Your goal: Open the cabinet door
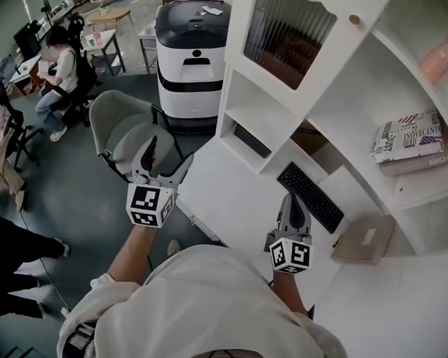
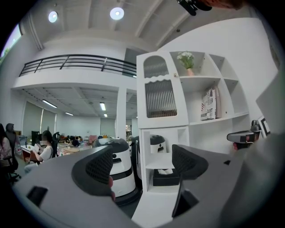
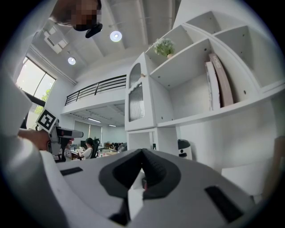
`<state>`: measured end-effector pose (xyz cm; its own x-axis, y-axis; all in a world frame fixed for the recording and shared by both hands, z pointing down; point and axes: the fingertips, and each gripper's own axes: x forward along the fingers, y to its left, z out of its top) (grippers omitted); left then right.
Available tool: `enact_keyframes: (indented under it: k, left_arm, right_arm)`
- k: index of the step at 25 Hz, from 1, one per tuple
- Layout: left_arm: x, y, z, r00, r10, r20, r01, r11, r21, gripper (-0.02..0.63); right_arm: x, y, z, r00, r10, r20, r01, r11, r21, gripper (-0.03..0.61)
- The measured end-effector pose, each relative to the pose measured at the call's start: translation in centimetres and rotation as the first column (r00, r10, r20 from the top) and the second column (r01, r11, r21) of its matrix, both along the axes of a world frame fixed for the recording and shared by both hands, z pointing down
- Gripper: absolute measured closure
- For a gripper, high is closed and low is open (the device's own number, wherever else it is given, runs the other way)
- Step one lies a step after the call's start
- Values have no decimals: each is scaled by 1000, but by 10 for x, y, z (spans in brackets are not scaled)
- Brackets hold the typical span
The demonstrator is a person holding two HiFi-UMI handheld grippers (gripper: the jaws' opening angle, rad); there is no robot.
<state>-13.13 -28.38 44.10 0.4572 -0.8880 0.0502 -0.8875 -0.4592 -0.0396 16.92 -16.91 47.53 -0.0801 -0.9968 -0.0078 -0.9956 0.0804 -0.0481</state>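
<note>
Head view: we judge the glazed cabinet door (image 1: 288, 34) light, fragile, best pulled by its knob (image 1: 354, 19); left gripper (image 1: 170, 155) agape and empty, right gripper (image 1: 292, 206) clenched on nothing.

Bright, even light; fisheye edge distort.

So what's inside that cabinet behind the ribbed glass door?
The ribbed glass door is shut. Through it the head view shows only a dim brownish shape, which the ribbing blurs too much to name. The white frame hides whatever else is inside.
</note>
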Motion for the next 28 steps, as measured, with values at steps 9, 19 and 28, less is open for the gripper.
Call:
enact_keyframes:
  k: [9, 19, 28]
  left_arm:
    - [19, -26, -34, 998, 61, 5, -61, 996, 63, 217]
    - [51, -47, -95, 989, 150, 6, -149, 976, 160, 218]
    - [72, -58, -149, 979, 205, 3, -200, 951, 237, 218]
  right_arm:
    - [13, 6, 2, 999, 40, -2, -40, 999, -6, 575]
    - [22, 18, 1, 997, 81, -3, -81, 997, -5, 575]
    - [34, 34, -1, 992, 127, -2, -126, 992, 3, 575]
